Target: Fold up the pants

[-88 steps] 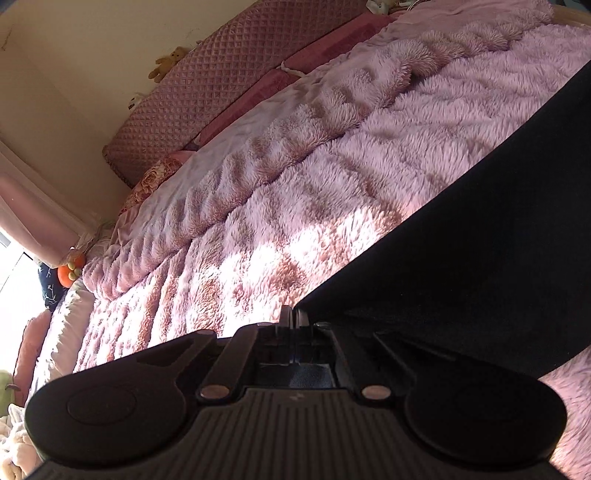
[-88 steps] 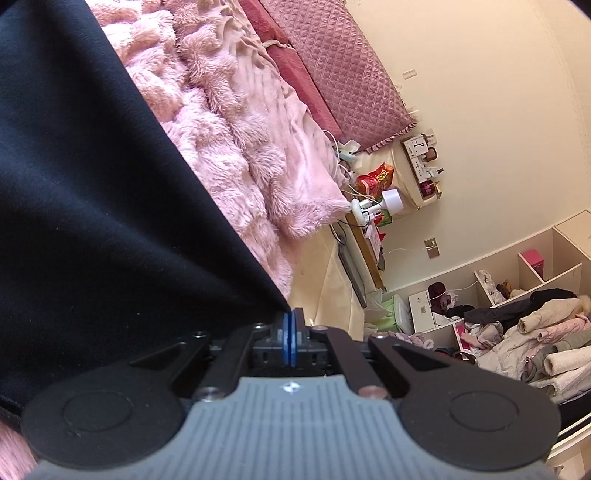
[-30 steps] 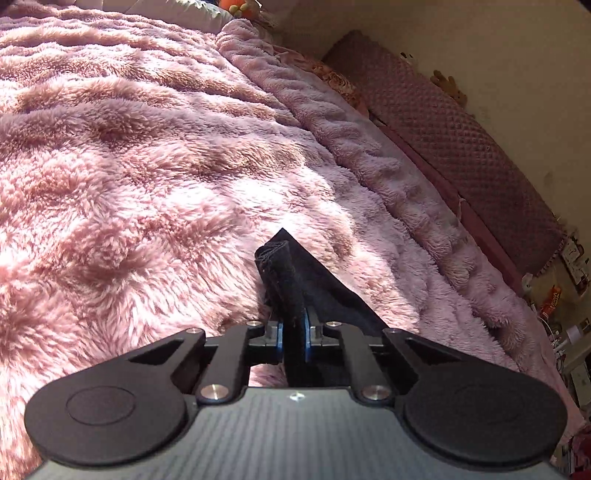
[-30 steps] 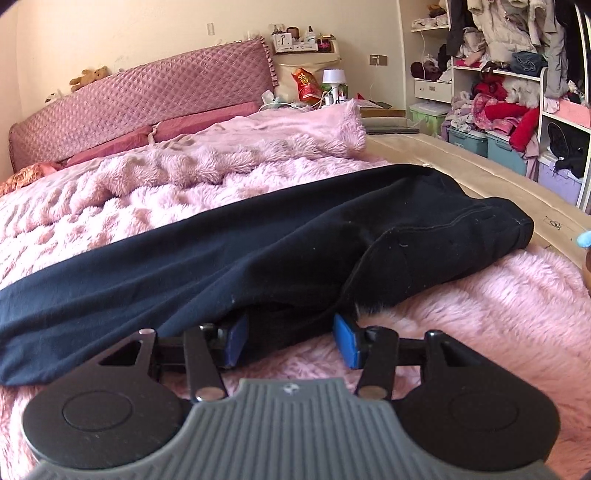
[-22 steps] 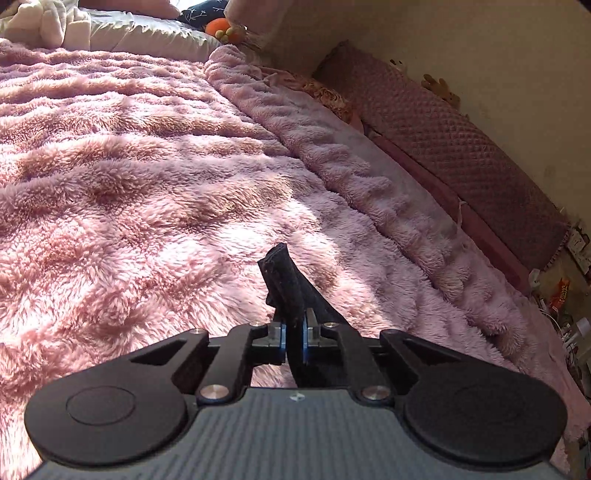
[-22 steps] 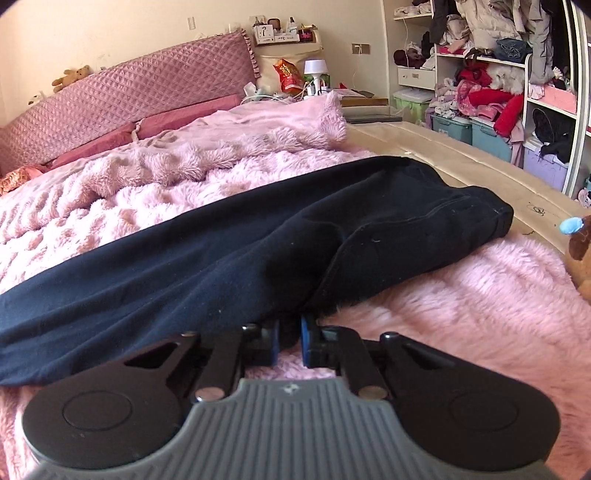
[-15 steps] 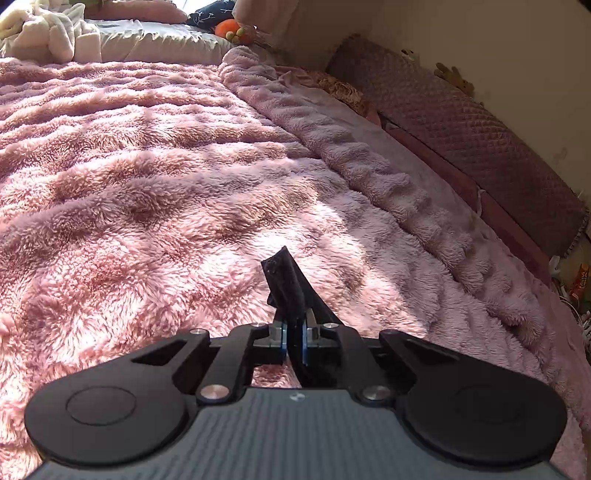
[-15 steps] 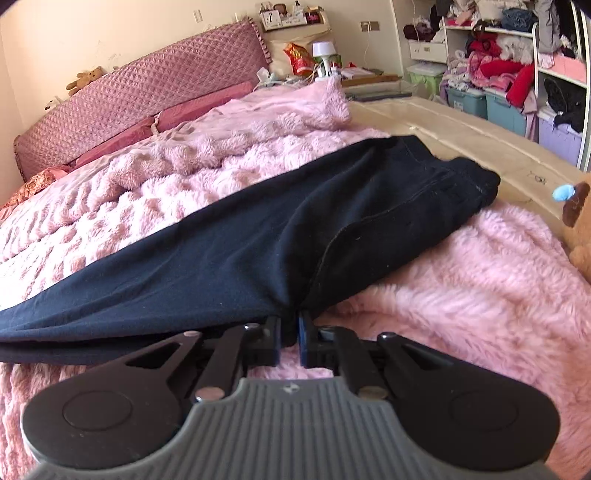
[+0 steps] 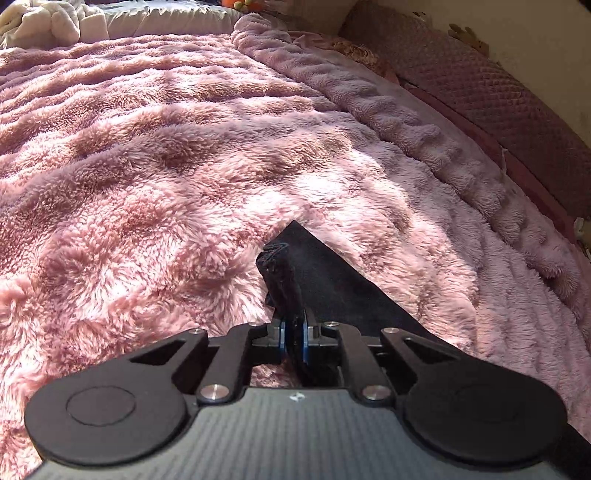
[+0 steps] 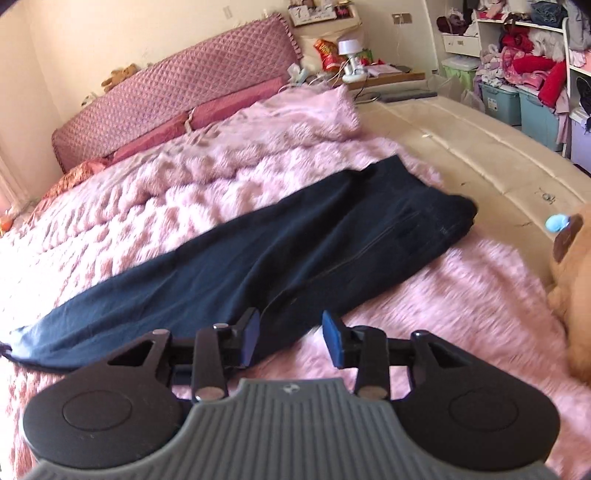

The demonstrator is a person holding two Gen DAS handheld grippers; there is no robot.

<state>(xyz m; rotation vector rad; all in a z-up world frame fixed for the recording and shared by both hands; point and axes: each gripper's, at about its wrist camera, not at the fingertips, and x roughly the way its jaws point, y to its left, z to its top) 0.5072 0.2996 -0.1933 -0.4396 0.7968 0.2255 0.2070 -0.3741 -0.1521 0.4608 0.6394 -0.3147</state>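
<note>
A big fluffy pink blanket (image 10: 207, 184) covers most of the bed. Behind it, on the far side, a quilted purple headboard (image 10: 177, 85) leans on the wall, and a small teddy bear (image 10: 120, 75) sits on top of it. To the right of the headboard is a bedside shelf with a red snack bag (image 10: 325, 51) and a little white lamp (image 10: 351, 55). The right part of the bed has no blanket, so the bare cream mattress (image 10: 480, 147) shows. A brown soft toy (image 10: 572, 288) with a blue bit lies at the right edge, just beside the blanket.

On the far right stand white shelves (image 10: 517, 33) stuffed with piled clothes. Under them sit green-blue plastic bins (image 10: 517, 99) with lids on. What is in them cannot be seen.

The dark blue pants (image 10: 280, 251) lie long and flat across the blanket, one leg on top of the other. The waist end is far right, near the mattress edge. The leg end is at the near left.

The right gripper (image 10: 291, 336) hangs just above the near edge of the pants, around the middle. Its blue pads are spread wide apart and hold nothing.

The left gripper (image 9: 293, 336) is low over the blanket, pointing along it. Its jaws are pressed together, pinching the leg end of the pants (image 9: 314, 273). The cloth sticks out in front of the fingers in a dark point.
</note>
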